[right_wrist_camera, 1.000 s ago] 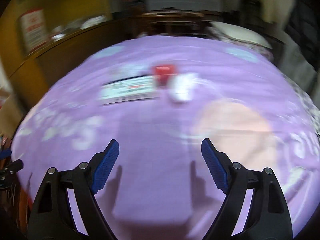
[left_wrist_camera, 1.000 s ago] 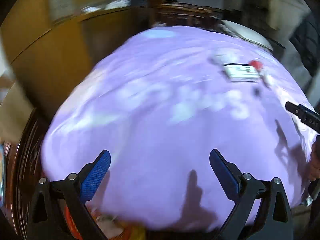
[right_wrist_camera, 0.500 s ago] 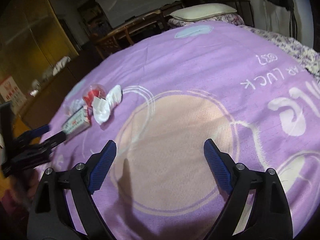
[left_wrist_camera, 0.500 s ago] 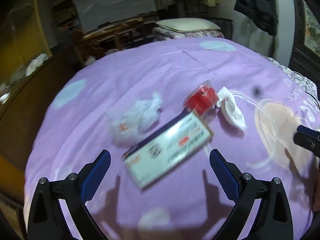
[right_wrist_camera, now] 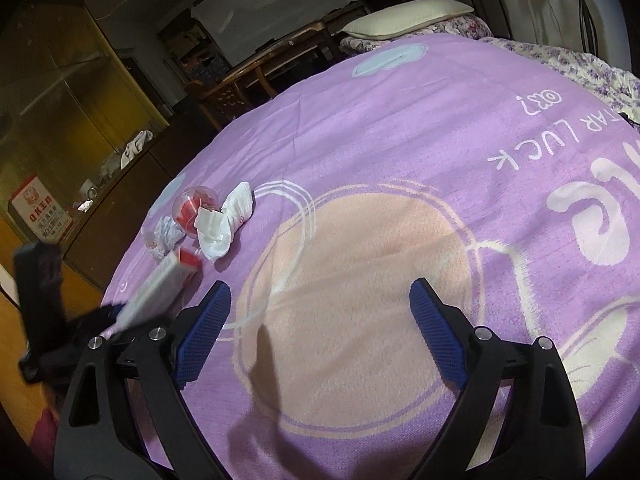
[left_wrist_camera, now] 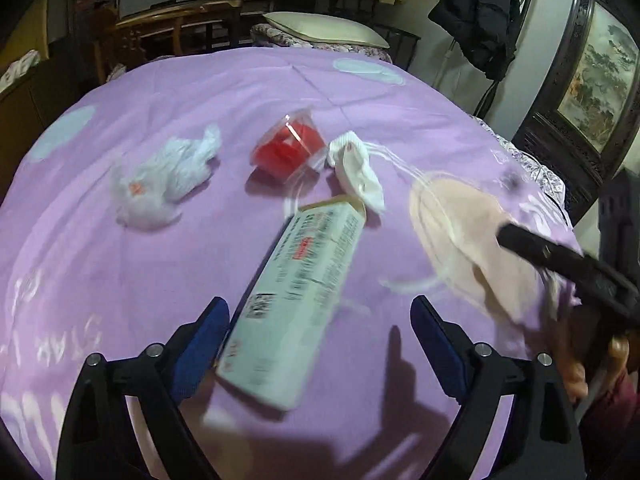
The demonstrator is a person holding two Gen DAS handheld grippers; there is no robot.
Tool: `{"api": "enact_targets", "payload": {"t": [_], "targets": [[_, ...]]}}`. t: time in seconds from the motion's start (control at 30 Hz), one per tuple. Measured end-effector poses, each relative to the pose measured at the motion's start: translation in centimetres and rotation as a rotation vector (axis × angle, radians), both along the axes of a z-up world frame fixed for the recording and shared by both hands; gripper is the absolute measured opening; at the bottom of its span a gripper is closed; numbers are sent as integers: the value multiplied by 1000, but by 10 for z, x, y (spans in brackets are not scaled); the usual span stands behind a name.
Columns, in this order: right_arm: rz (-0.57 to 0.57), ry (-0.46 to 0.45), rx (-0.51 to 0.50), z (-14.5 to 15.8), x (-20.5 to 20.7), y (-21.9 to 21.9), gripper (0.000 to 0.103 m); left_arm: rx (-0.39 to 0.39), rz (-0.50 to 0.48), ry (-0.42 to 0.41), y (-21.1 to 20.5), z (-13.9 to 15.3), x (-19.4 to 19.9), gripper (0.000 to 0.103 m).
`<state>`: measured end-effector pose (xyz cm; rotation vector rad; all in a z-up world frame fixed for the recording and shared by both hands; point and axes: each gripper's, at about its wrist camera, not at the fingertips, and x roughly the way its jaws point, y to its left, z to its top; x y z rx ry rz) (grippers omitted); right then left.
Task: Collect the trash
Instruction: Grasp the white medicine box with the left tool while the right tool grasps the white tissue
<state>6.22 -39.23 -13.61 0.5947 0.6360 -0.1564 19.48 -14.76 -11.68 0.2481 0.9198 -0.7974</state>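
While the left gripper hangs low over the purple bedspread, its blue-padded jaws are closing but remain wide apart, and the near end of a long white carton lies between them. The left pad sits just beside the carton's long edge; whether it touches cannot be told, and the right pad stands well clear, so nothing is pinched. The carton lies flat on the bed, running away from the jaws and slightly to the right, printed with small text, a code square and a red mark.

Beyond its far end lies a crumpled white tissue, just beside a clear plastic cup tipped on its side with red inside. To the left of the cup, apart from it, sits a scrunched thin plastic bag with a small orange spot. At the right edge of this view, the black body of the right gripper reaches in over a peach-coloured circle printed on the bedspread.

The right gripper has its jaws spread wide and hovering over that peach circle, with only bare fabric between them. In its view the trash sits to the upper left: the carton, tissue, cup and bag in a loose cluster. A pillow lies at the head of the bed, a dark coat hangs at the right, and a wooden cabinet stands at the left.
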Motion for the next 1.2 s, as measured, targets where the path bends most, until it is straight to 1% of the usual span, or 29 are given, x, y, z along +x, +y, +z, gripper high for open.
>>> {"api": "enact_targets", "payload": {"t": [0.13,0.27,0.33,0.4,0.43,0.47,0.53,0.57,0.67,0.77,0.87,0.9,0.93,1.0,1.03,1.07,1.17,1.2], "targets": [[-2,-3,3,0,-2,1,88,54,7,-66,7,3,-10,91],[0,-6,10,0,-1,1,88,73,-7,-62,-3,1,-5,92],[0,-8,17,0,-2,-1,88,90,16,-65,-9,-5,0,91],[1,-8,19,0,-2,-1,88,91,43,-66,-8,-10,2,83],[1,-7,18,0,-1,0,88,97,62,-86,-7,-10,1,73],[1,-8,19,-1,-1,-1,88,102,79,-105,-3,-8,-1,58],[0,-8,19,0,-2,-1,88,92,105,-109,10,-3,-2,44],[0,-8,19,0,-1,-1,88,81,132,-107,21,0,-2,43],[0,-7,17,0,-1,-1,88,79,240,-131,59,7,-2,43],[-1,0,6,0,0,0,88,78,337,-115,95,6,2,43],[-1,20,-25,0,2,5,88,87,407,-109,118,-2,5,43],[-1,29,-42,1,4,7,88,83,417,-105,122,-3,6,43],[5,41,-64,2,6,11,88,61,428,-106,125,-7,6,44],[31,55,-93,5,11,17,88,62,432,-124,124,-8,3,48],[46,60,-104,6,15,21,88,71,431,-131,123,-7,3,58],[69,63,-123,8,23,27,88,81,432,-135,120,-8,3,71],[104,55,-151,12,43,42,88,103,445,-137,118,-9,5,84],[123,54,-157,12,54,47,88,101,446,-130,117,-10,6,86]]}}
